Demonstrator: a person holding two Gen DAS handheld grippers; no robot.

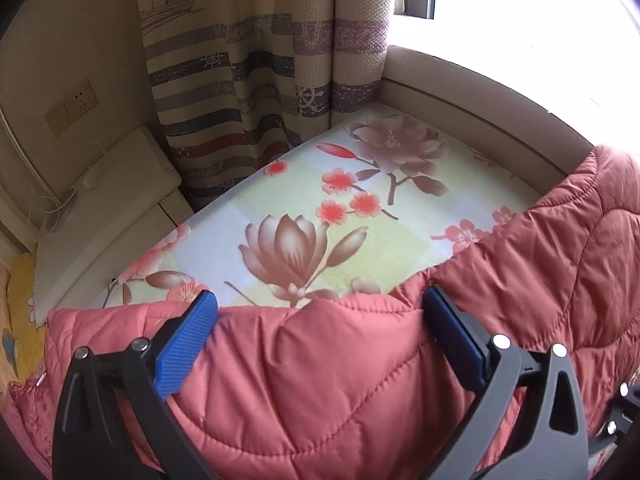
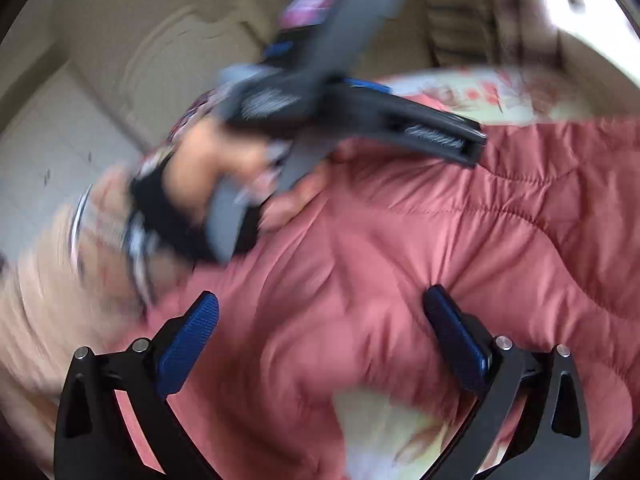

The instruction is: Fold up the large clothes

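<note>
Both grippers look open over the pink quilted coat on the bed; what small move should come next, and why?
Probably lower the left gripper and close it on the coat's far edge. Its jaws stand wide open straddling that edge, nothing pinched, with bare floral sheet beyond. The right gripper is also open above the fabric, its view motion-blurred, so neither holds the coat yet.

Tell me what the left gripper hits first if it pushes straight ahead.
Most likely the pink quilted jacket: it already lies between the open jaws of the left gripper. The floral bedsheet lies beyond; depth is uncertain.
</note>
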